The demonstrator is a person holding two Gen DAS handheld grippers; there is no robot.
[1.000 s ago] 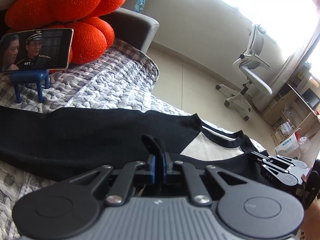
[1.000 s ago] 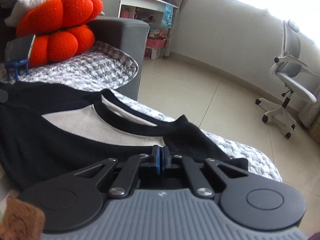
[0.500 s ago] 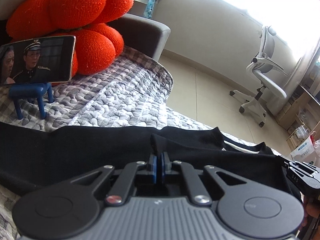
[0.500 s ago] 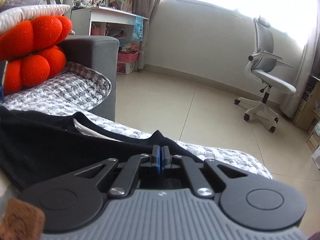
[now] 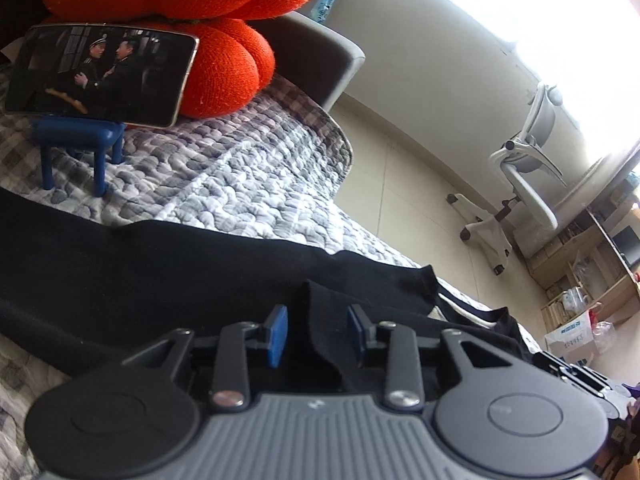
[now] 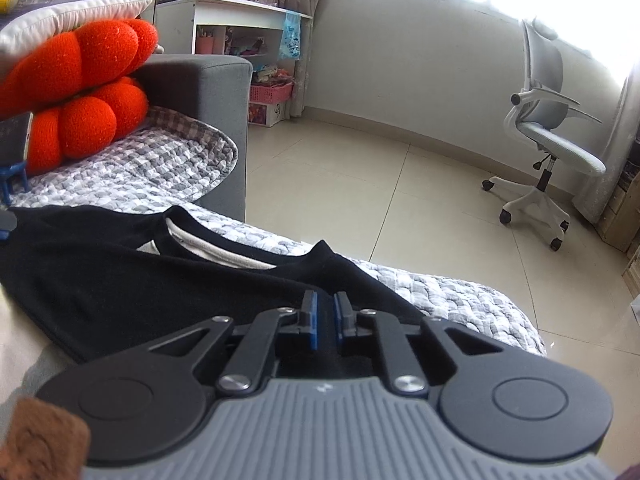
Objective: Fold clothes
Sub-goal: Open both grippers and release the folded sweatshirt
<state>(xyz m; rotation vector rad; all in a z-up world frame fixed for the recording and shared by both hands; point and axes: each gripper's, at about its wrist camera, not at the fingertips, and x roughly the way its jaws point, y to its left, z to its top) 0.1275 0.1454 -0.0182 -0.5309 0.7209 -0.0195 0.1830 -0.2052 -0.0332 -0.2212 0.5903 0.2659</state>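
One garment is seen: a black shirt (image 5: 168, 276) with a pale inner panel at the neckline, spread flat across a grey checked quilt (image 5: 224, 184) on a sofa. Two grippers are present, one per view. The left gripper (image 5: 316, 334) is seen with its two blue pads (image 5: 278, 334) parted; its jaws have just been opening, and a raised fold of the black cloth stands between them, touching the right-hand pad while a gap shows at the left-hand one. The right gripper (image 6: 324, 316) is shown at the shirt's near edge, close to the collar (image 6: 224, 256); its jaws have just been opening as well, a narrow slit now showing between the two blue pads (image 6: 310, 320). Black cloth lies under and between them, but whether it is pressed cannot be told. In the left view the tip of the right gripper is glimpsed at the lower right edge.

One phone (image 5: 100, 74) is propped in landscape on one small blue stand (image 5: 78, 140), set on the quilt beyond the shirt. One orange lobed cushion (image 5: 216, 40) is leaned behind the phone, against the grey sofa arm (image 6: 200, 92). One white office chair (image 6: 548, 148) is standing on the tiled floor (image 6: 360, 184), well apart from the sofa. One white desk (image 6: 236, 28) is placed against the far wall.
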